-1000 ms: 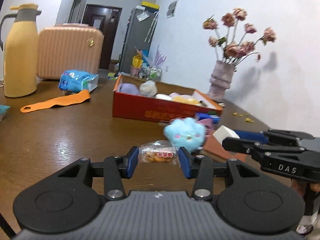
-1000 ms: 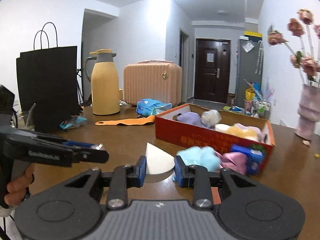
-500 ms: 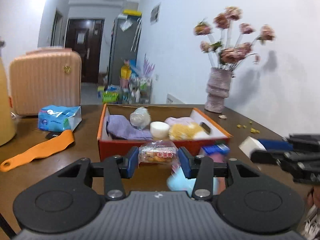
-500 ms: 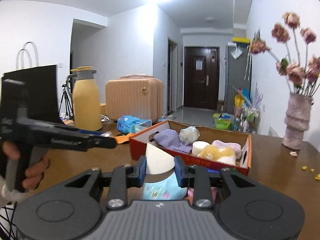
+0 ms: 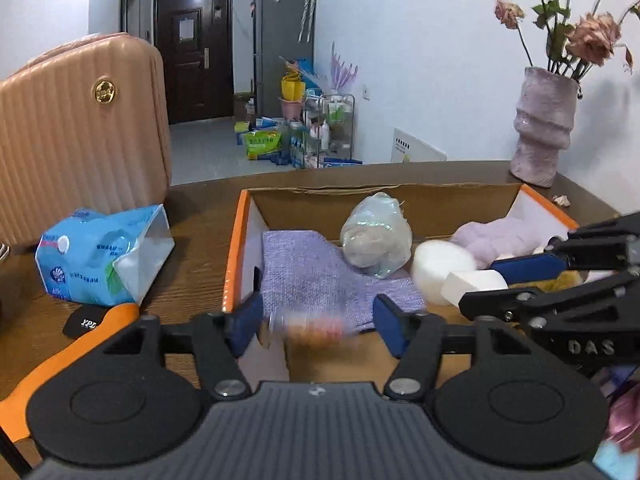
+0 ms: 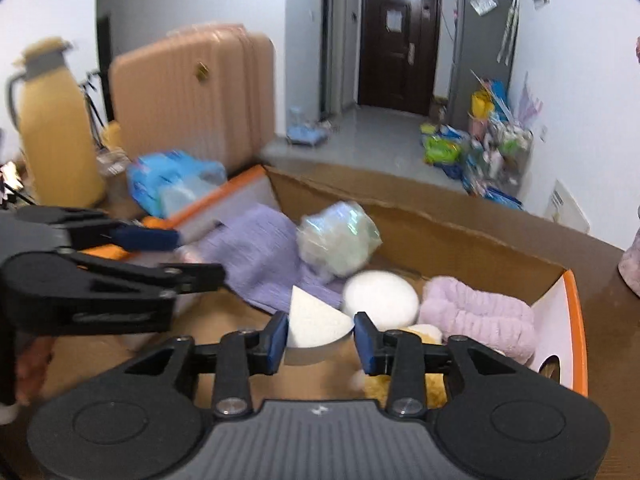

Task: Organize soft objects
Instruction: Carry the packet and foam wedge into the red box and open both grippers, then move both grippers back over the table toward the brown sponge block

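Left gripper (image 5: 318,322) jaws have just been opening, pads clear of the snack packet (image 5: 308,326), which blurs between them as it drops over the near left corner of the box (image 5: 236,248) — let go, so it lands inside. Right gripper (image 6: 320,338) jaws have also just been opening; white wedge sponge (image 6: 314,320) sits between the pads, gap on the right side, left contact unclear, probably being let go too. Further in: purple cloth (image 5: 320,276), bagged bundle (image 5: 376,236), round white puff (image 6: 380,294), fluffy lilac piece (image 6: 476,316). Tissue pack (image 5: 100,256) on table (image 5: 192,268) left of box, suitcase (image 5: 80,128) behind.
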